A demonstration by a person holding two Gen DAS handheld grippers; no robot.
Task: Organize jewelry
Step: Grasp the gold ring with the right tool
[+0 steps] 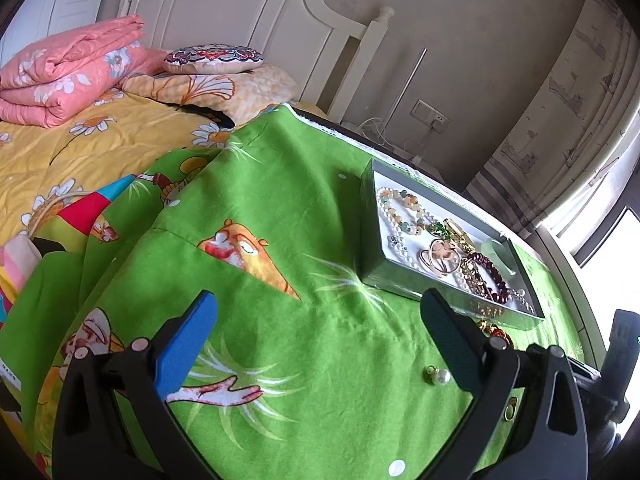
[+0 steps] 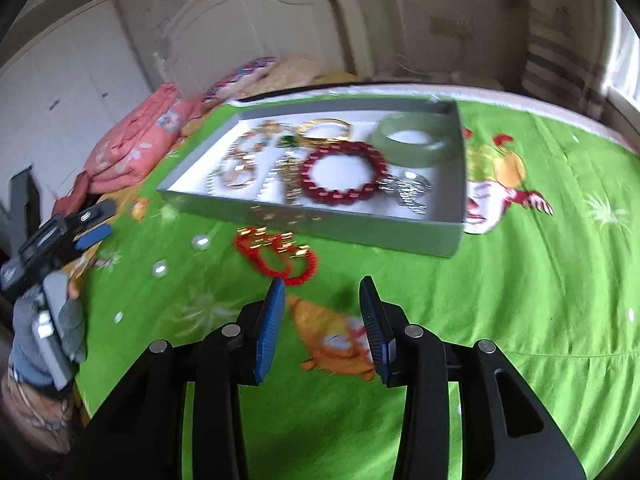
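A red-and-gold bracelet (image 2: 277, 254) lies on the green cloth (image 2: 500, 300), just ahead and slightly left of the right gripper (image 2: 322, 300), fingers half open and empty, near the grey tray (image 2: 312, 222). The left gripper (image 1: 318, 318), wide open and empty, faces pearl earrings (image 1: 438, 374), which the blurred right view seems to show as pale dots.

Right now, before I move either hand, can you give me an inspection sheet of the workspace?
Surface: green cartoon cloth over the bed.
Job's things: grey tray holds green bangle, dark red bead bracelet and more; red and gold bracelet and pearl earring lie outside.
Clutter: folded pink quilt, round cushion.
Grippers: left gripper and right gripper, jaws open, empty.
Cables: white cables by the wall socket.
Surroundings: white headboard, curtain.
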